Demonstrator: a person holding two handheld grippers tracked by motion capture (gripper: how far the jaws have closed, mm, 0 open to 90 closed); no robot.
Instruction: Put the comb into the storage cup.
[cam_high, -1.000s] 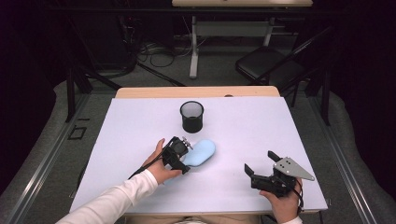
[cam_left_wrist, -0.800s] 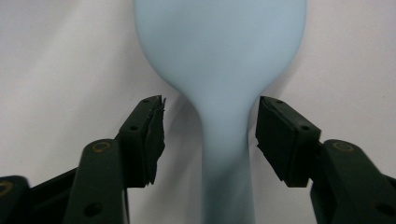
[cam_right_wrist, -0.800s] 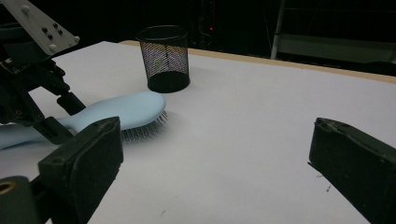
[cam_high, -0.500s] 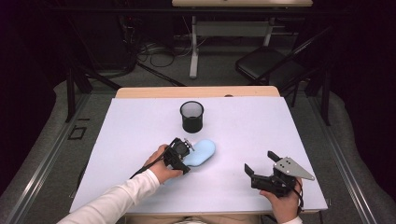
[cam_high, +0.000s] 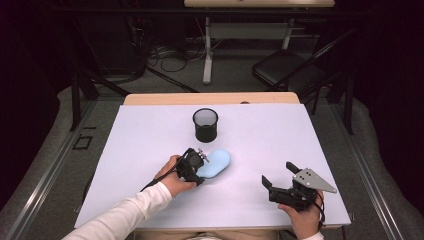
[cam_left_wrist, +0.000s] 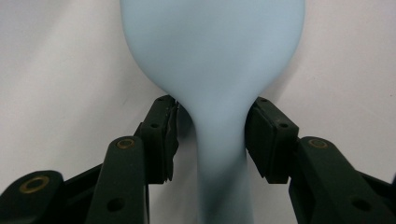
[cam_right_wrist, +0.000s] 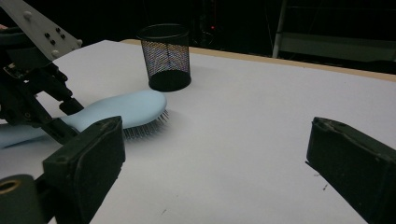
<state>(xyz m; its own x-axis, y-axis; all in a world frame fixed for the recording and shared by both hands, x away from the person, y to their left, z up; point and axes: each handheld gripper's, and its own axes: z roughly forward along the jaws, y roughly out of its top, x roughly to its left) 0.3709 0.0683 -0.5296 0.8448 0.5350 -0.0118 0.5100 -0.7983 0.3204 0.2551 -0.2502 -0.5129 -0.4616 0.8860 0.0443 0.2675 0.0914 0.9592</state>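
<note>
At the table's near edge, the right gripper (cam_high: 280, 181) rests in the person's hand, jaws spread wide with nothing between them. Just beyond, the left gripper (cam_high: 196, 167) straddles the neck of a pale blue hairbrush (cam_high: 216, 163) lying bristles down mid-table; its jaws have just been closing, the pads (cam_left_wrist: 168, 135) flanking the handle, a sliver of gap on each side. Farther back stands a black mesh cup (cam_high: 205, 125).
</note>
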